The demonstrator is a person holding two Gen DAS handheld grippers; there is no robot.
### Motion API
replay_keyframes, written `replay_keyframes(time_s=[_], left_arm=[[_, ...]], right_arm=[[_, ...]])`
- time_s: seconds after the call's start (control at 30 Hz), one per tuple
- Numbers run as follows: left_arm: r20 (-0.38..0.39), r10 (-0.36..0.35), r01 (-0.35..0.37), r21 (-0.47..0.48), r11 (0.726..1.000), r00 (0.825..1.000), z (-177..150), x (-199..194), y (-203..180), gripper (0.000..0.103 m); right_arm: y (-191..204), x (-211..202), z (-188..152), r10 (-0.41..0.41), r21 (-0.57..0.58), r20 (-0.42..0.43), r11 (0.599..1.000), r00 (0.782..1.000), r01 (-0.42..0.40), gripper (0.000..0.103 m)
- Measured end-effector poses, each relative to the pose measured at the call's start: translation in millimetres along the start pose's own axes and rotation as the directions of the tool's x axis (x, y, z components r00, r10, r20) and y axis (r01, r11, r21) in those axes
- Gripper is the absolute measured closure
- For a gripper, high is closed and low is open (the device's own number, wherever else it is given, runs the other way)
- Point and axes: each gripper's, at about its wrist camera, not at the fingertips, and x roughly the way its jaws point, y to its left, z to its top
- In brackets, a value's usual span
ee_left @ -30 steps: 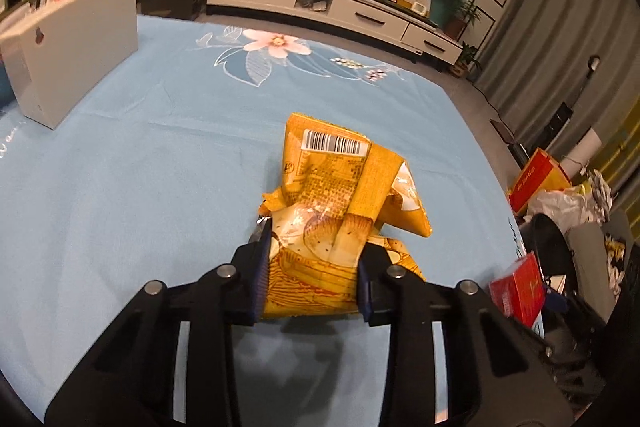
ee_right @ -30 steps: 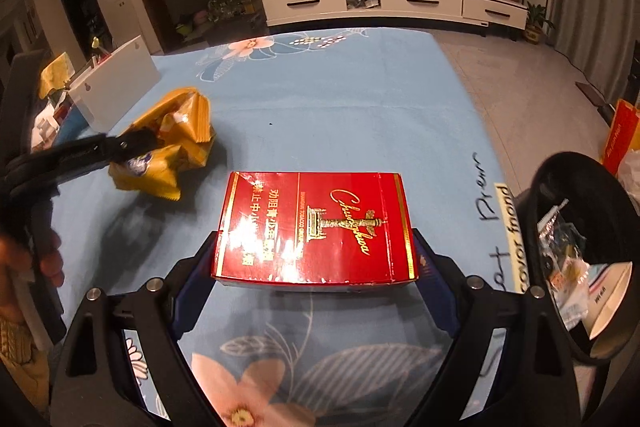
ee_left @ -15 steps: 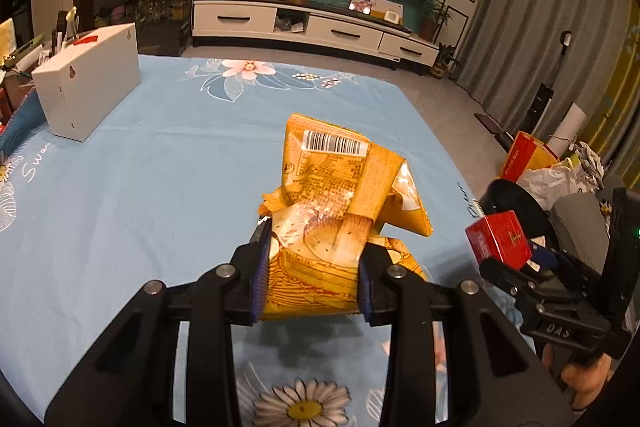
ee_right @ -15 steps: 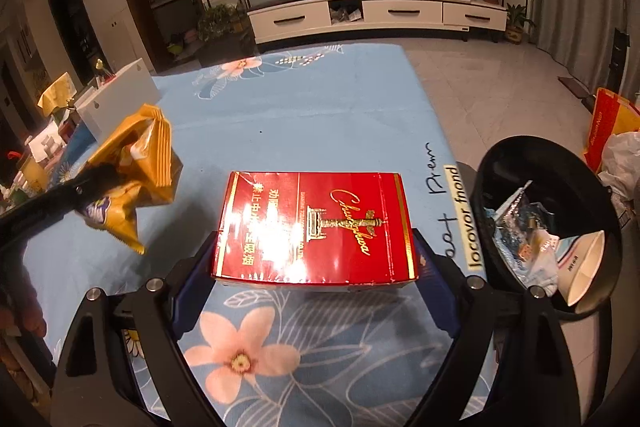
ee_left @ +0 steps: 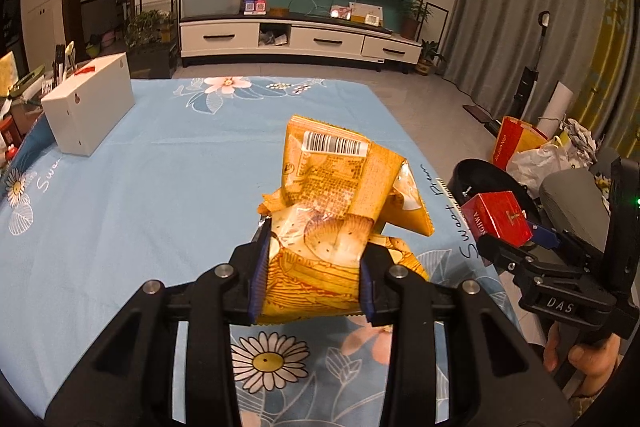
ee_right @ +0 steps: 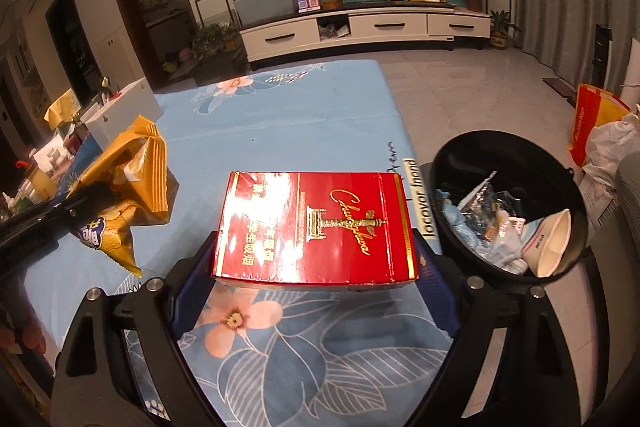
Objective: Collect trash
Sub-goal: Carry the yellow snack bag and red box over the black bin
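A crumpled yellow snack bag point(ee_left: 340, 183) hangs above the blue flowered tablecloth point(ee_left: 140, 195), with my left gripper point(ee_left: 314, 267) shut on its lower end. In the right wrist view the same bag point(ee_right: 136, 163) and left gripper point(ee_right: 92, 195) show at the left. My right gripper point(ee_right: 316, 255) is shut on a flat red cigarette carton point(ee_right: 316, 227), held over the table's right edge. From the left wrist view the carton point(ee_left: 496, 217) and right gripper point(ee_left: 506, 233) sit at the right, just before the black trash bin point(ee_left: 480, 171). That bin point(ee_right: 452, 155) stands on the floor, part full of wrappers.
A white box point(ee_left: 88, 107) stands at the table's far left, with clutter beyond it. Bags and a red-yellow sack point(ee_right: 592, 119) lie on the floor past the bin. A person's hand point(ee_left: 588, 359) holds the right gripper's handle. A TV cabinet point(ee_left: 296, 39) lines the far wall.
Both grippers have risen and drawn back toward the table's near right corner with their loads. The bin now shows fuller beside the carton, and the right gripper has come into the left wrist view.
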Motion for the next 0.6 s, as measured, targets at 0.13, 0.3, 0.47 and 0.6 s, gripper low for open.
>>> replay_keyframes(time_s=[0.13, 0.3, 0.47, 0.6], left_arm=[[0.014, -0.009, 0.008, 0.028, 1.0, 1.0, 1, -6, -16, 0.066], [0.024, -0.024, 0.022, 0.066, 0.998, 0.999, 3, -11, -32, 0.066], [0.031, -0.044, 0.041, 0.105, 0.994, 0.999, 6, -12, -48, 0.066], [0.034, -0.063, 0.058, 0.137, 0.989, 0.997, 10, -8, -66, 0.066]], right_arm=[[-10, -12, -1, -0.007, 0.02, 0.024, 1.0, 1.0, 0.007, 0.015], [-24, -24, 0, -0.019, 0.046, 0.054, 0.999, 0.998, 0.017, 0.015], [-38, -32, 2, -0.038, 0.069, 0.077, 0.997, 0.996, 0.033, 0.015], [-54, -38, 2, -0.055, 0.099, 0.09, 0.994, 0.994, 0.046, 0.015]])
